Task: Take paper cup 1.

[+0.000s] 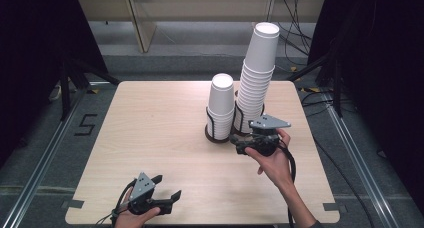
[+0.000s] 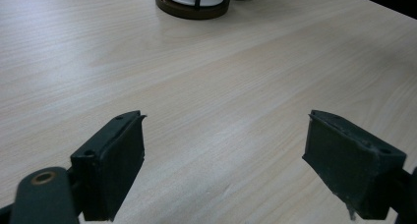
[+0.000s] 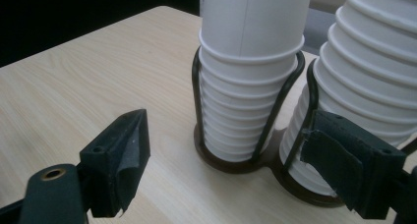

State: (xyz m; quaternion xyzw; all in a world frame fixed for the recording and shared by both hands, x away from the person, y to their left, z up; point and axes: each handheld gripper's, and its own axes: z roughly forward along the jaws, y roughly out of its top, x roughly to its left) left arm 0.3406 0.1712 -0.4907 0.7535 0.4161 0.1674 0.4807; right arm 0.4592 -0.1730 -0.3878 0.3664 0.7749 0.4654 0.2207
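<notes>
1. Pale wood-grain tabletop (image 1: pixel 165 138). Far centre-right of it stands a dark double wire cup holder (image 1: pixel 218 136) with two round bases side by side.
2. The holder's left ring carries a short stack of white paper cups (image 1: pixel 221 104), mouths down. The right ring carries a tall stack of white paper cups (image 1: pixel 256 80), leaning slightly to the right at the top.
3. Right gripper (image 3: pixel 236 162), held in the person's right hand (image 1: pixel 275 160), sits low at the near side of the holder, just in front of the tall stack's base.
4. Its jaws are spread wide and grip nothing. In the right gripper view the short stack (image 3: pixel 246 86) stands between and beyond the jaws. The tall stack (image 3: pixel 366 81) rises right behind the right-hand jaw; touching or not, cannot tell.
5. Left gripper (image 1: pixel 167 188), in the left hand (image 1: pixel 135 219), rests near the table's front edge, well apart from the cups.
6. Its jaws are also spread wide, with bare tabletop between them. In the left gripper view the holder's bases (image 2: pixel 192 8) lie far ahead at the top edge.
</notes>
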